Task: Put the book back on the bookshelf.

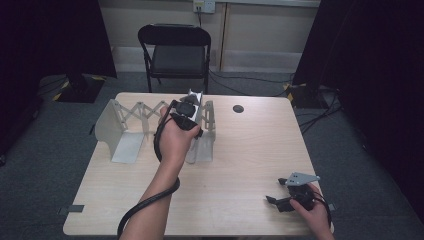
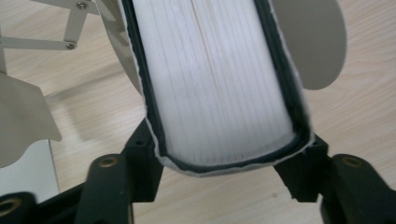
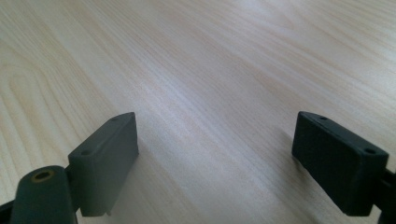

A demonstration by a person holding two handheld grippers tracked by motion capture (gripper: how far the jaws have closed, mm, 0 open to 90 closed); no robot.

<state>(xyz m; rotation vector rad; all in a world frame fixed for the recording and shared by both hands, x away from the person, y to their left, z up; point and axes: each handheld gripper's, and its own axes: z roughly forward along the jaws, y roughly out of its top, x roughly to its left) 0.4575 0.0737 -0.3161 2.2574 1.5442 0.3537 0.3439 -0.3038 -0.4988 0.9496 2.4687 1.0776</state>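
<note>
White-paged book [image 2: 219,84] clamped in left gripper [image 2: 224,172], beside rack [image 1: 120,127].

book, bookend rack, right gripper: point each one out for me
book [image 2: 215,79], left gripper view, on the white page edges between the jaws
bookend rack [image 1: 122,131], high view, on its left metal end plate
right gripper [image 3: 215,154], right gripper view, midway between its open jaws above the table

Left hand-held gripper [image 1: 192,114] reaches forward, jaws clamped; right hand-held gripper [image 3: 217,158] rests low, jaws spread wide
</note>
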